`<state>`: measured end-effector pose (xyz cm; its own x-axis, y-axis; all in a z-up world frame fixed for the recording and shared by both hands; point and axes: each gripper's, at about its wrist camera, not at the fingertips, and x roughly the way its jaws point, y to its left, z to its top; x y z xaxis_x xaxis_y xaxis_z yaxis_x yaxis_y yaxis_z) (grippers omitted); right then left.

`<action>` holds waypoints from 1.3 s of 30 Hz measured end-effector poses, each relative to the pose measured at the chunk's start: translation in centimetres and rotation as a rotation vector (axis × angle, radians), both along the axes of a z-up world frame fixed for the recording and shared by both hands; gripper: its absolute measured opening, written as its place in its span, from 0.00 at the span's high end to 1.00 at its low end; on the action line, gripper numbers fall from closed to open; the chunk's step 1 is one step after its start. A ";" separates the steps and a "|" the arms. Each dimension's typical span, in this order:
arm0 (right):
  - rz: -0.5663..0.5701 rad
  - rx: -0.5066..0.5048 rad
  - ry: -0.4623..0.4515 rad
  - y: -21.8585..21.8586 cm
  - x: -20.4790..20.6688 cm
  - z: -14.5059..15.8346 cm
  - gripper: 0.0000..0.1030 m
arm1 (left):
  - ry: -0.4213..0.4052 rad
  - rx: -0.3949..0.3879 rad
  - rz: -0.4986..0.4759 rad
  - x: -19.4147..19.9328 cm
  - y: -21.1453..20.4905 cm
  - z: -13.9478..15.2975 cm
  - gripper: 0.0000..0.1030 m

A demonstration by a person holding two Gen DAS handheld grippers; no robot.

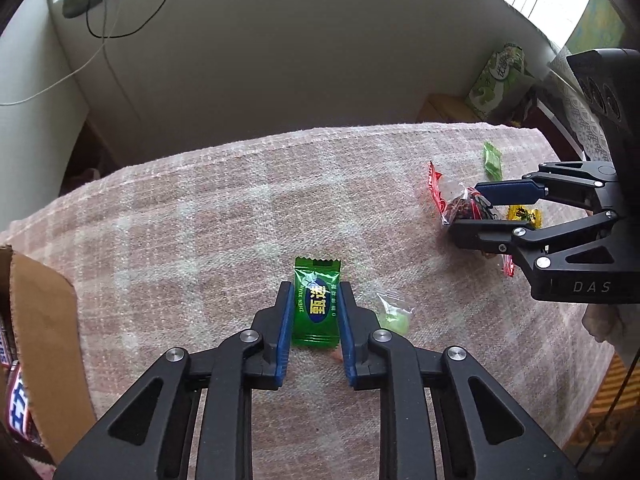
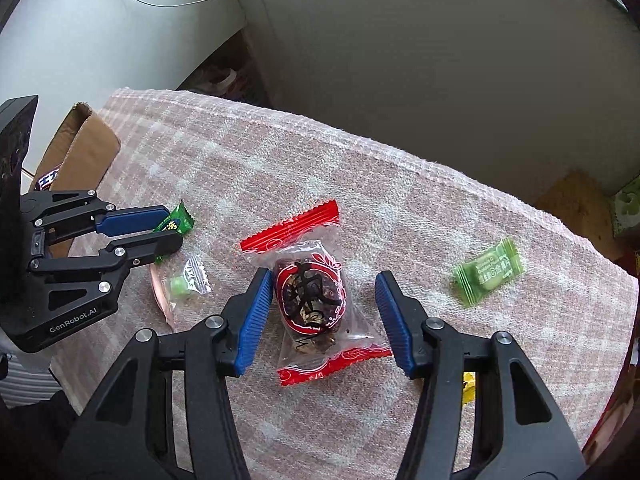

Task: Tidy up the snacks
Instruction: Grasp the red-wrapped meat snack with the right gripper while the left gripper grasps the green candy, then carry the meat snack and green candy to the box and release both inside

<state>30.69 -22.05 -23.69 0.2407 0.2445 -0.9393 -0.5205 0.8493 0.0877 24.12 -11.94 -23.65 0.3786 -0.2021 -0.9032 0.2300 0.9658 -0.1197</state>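
Observation:
A dark green candy (image 1: 316, 308) lies on the pink checked cloth (image 1: 200, 220). My left gripper (image 1: 316, 286) points down over it with both blue pads against the wrapper's sides, shut on it. The right wrist view shows the same grip, left gripper (image 2: 173, 227) on the green candy (image 2: 178, 218). A red and clear date snack (image 2: 312, 296) lies between the fingers of my right gripper (image 2: 323, 278). Its left pad is at the wrapper, while the right pad stands clear of it, so this gripper is open. From the left wrist view, the right gripper (image 1: 466, 208) straddles that snack (image 1: 438, 196).
A small candy in clear wrap (image 1: 392, 316) lies just right of the left gripper. A light green candy (image 2: 488, 270) and a yellow one (image 1: 524, 216) lie further right. An open cardboard box (image 1: 44, 320) holding snack bars sits at the cloth's left edge. The table edge runs behind.

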 end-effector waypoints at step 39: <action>0.073 0.072 -0.130 9.4 -9.0 9.6 0.65 | -0.108 -0.138 0.192 -11.3 15.3 9.3 0.82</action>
